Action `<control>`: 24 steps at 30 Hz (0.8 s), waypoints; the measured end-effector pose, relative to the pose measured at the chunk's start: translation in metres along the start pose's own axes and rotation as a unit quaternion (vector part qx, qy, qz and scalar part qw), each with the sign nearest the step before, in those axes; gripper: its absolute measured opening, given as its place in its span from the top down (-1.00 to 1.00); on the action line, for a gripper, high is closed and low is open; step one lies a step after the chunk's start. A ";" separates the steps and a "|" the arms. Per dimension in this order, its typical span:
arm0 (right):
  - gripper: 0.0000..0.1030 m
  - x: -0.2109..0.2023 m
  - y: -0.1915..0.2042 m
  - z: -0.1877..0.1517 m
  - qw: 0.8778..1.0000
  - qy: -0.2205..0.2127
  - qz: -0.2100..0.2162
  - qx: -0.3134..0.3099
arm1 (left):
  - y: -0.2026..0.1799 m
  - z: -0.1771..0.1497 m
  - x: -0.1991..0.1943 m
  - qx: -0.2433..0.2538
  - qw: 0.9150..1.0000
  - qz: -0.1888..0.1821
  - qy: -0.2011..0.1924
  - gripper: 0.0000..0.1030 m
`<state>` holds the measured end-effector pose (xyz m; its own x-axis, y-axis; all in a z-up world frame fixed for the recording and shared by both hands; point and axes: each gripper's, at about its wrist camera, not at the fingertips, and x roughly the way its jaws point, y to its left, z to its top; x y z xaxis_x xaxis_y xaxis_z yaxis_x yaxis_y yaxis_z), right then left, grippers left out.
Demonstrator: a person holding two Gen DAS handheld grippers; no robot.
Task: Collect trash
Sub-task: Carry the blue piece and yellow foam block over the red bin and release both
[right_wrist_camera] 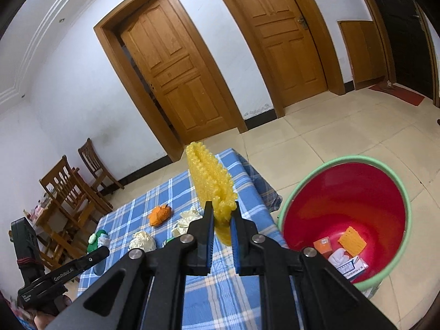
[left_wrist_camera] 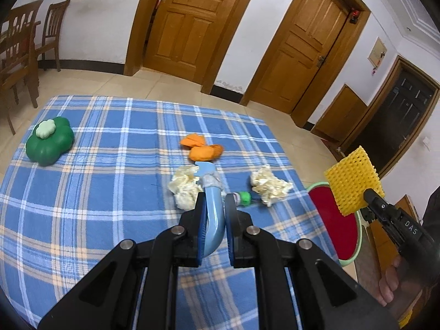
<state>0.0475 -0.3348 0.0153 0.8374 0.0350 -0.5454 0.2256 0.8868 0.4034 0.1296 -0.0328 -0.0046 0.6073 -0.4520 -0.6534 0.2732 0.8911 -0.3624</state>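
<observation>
My left gripper is shut on a curved light blue plastic piece with a grey wad at its tip, held over the blue plaid table. My right gripper is shut on a yellow foam net and holds it above the table's right edge, left of the red bin with a green rim; it also shows in the left wrist view. On the table lie two crumpled white tissues, orange peel and a small green-capped bottle.
A green flower-shaped container sits at the table's far left. The bin stands on the floor by the table's right side and holds a yellow net, an orange box and papers. Wooden chairs and doors stand behind.
</observation>
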 end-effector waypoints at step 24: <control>0.75 -0.061 -0.066 -0.009 0.996 -0.047 -0.018 0.073 | -0.092 -0.012 -0.009 0.078 0.996 -0.032 0.003 0.78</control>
<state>-0.0235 -0.3915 0.0152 0.8690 -0.0441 -0.4929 0.3202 0.8095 0.4922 0.0899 -0.1107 0.0268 0.5799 -0.5085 -0.6365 0.4242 0.8555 -0.2970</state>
